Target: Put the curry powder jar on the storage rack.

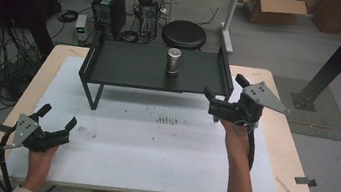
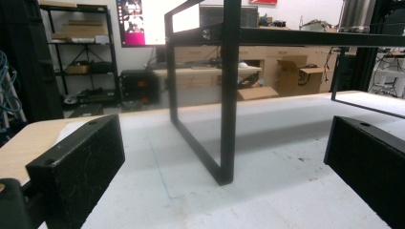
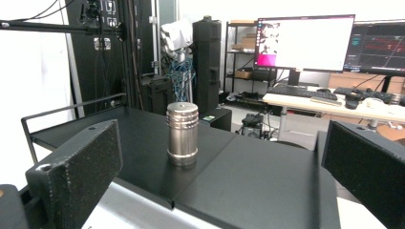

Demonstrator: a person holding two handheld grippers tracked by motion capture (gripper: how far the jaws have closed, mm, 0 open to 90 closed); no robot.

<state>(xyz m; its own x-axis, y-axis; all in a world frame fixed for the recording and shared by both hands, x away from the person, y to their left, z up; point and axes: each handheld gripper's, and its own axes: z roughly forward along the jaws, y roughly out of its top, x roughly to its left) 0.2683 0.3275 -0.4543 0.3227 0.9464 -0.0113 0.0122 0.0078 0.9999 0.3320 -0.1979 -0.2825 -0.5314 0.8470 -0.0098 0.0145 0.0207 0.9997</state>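
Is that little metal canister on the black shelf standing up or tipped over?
Upright: the metal canister stands on its flat base on the black shelf, cap up.

Table (image 1: pixel 273 141) with white mat (image 1: pixel 151 144); black shelf (image 1: pixel 127 67) on it.

Wood-topped table carried a white mat over most of its surface, pale wood bare along the left and right edges. Mat was scuffed, with dark marks near its middle. Black shelf stood on thin legs (image 2: pixel 228 119) at the far side, feet on the mat, low rails at both ends. One metal canister (image 1: pixel 174 61) stood upright on the shelf, right of centre, apart from the rails.
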